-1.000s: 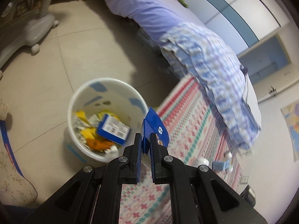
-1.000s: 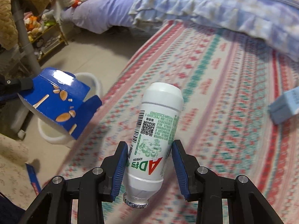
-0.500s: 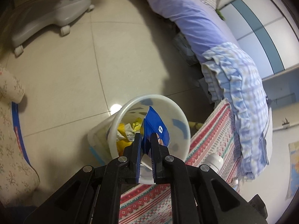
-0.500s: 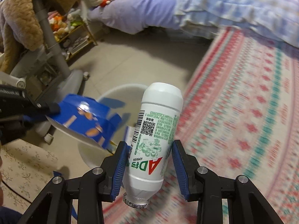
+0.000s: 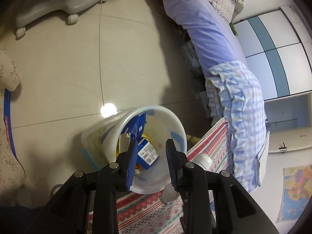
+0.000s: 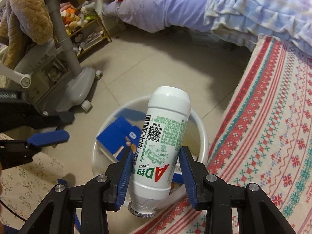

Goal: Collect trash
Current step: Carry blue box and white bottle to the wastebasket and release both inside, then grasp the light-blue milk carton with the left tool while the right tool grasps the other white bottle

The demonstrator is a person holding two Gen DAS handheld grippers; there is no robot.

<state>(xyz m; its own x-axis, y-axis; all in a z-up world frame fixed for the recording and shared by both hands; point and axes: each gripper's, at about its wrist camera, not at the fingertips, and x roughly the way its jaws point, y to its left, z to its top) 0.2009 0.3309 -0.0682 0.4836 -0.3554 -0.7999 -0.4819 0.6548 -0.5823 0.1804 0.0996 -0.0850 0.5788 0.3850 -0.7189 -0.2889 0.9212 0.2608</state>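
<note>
Tiled floor meets a patterned rug below us; the bin sits under both grippers; our left gripper, jaws just opening and empty, has dropped the blue box inside; our right gripper clamps the bottle above the bin, not yet released.

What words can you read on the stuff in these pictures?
"AD" in big red letters, upside down, with green characters beside it, on the white bottle.
Its barcode digits, QR code and small green print: too small to read.
Printing on the blue boxes in the bin: too blurred.
</note>
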